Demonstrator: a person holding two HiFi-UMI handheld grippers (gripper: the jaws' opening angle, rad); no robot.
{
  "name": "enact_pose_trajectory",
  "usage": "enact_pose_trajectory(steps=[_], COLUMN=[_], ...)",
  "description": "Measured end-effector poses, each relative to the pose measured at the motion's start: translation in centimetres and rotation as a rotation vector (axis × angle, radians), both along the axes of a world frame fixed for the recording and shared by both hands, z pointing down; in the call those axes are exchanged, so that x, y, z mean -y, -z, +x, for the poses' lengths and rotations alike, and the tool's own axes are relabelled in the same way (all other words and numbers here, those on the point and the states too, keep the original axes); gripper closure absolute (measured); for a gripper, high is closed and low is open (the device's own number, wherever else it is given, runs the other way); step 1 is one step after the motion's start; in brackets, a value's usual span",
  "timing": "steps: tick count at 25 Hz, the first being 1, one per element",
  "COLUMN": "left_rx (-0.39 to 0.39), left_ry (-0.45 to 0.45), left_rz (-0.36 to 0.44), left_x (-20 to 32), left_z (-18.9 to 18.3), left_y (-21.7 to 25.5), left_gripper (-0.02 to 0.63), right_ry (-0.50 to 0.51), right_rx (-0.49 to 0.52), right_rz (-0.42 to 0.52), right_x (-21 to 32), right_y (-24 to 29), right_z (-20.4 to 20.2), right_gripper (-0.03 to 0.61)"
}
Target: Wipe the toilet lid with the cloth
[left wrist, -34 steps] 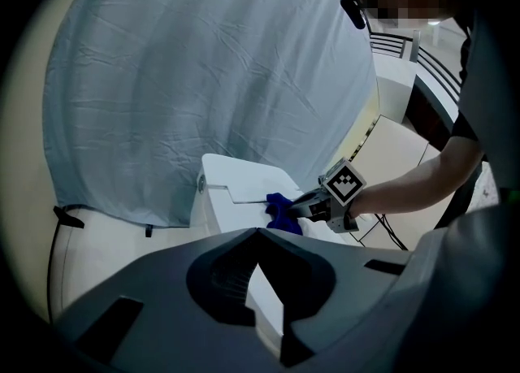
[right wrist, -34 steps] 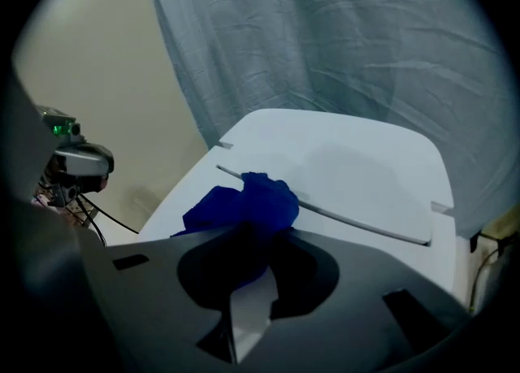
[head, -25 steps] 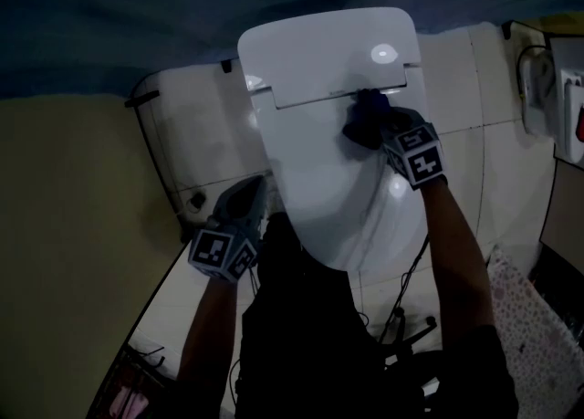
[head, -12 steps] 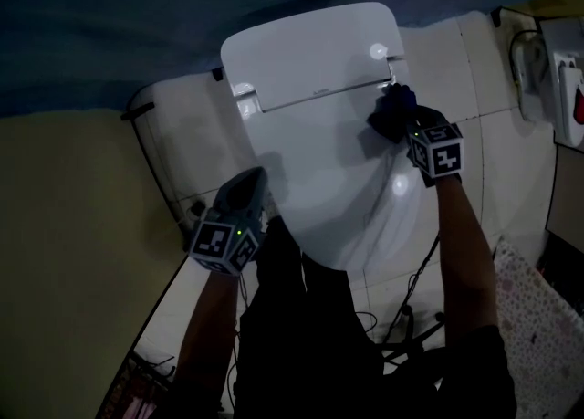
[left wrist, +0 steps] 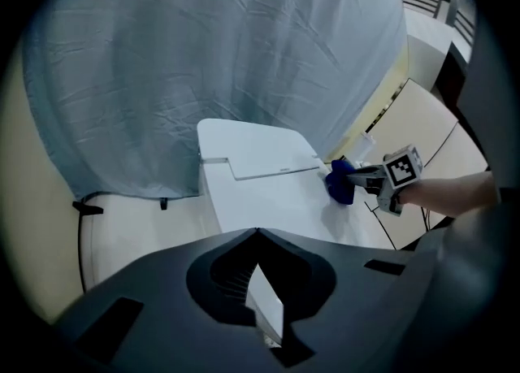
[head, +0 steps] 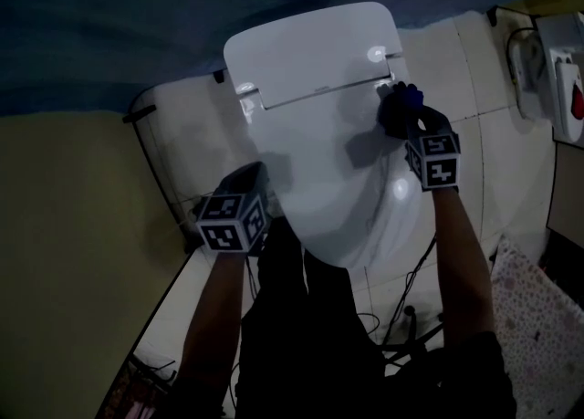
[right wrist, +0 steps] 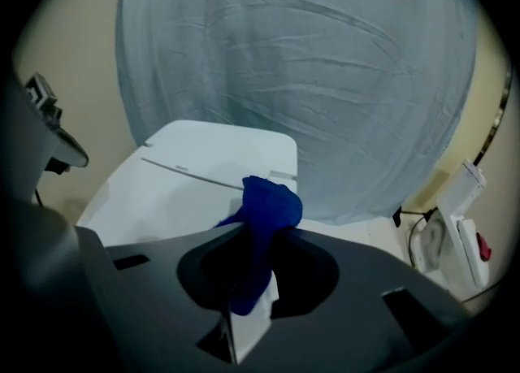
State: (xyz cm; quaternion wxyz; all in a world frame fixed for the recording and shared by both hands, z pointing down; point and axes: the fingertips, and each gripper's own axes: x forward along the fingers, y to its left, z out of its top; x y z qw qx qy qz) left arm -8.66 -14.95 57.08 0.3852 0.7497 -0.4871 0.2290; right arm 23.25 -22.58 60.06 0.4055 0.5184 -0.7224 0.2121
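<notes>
Right tool (right wrist: 249,237) clamps cloth (right wrist: 272,203) at lid's (head: 319,171) right rear edge; left tool (left wrist: 257,233) closed, empty, beside left edge

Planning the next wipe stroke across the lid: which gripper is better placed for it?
Right. The right gripper is shut on the blue cloth, at the back right edge of the toilet lid. The left gripper is shut on nothing, beside the lid's left side.
</notes>
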Motion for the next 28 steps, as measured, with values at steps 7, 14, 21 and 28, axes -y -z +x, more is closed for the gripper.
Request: enact_pose_trajectory(steps=[7,14,21,28], left_rx=[0.048,0.045,0.046,0.052], left_ry=[0.165,0.346,0.364,0.326], left_rz=[-0.151,-0.233,-0.252,-0.276], left_x=[-3.2,-6.5,-8.8,-9.7], left_z=[-4.3,-9.4,-10.8,-9.6], left_y=[-3.0,-4.9,-5.2,-5.8], left_gripper=[0.623,0.623,0.623,0.623], right_ry=[0.256,0.485,0.504,0.441], right_rx=[0.293,0.582,0.561,0.383], right_rz=[0.029,-0.256,-0.441,-0.469], right_x=[-3.6,-11.6,-16.7,-16.9], right_y=[5.9,5.4,-0.7,-5.0], right_z=[-15.3,-29.7,-32.9,-28.2], right_gripper=[0.517,0.517,0.517,0.517])
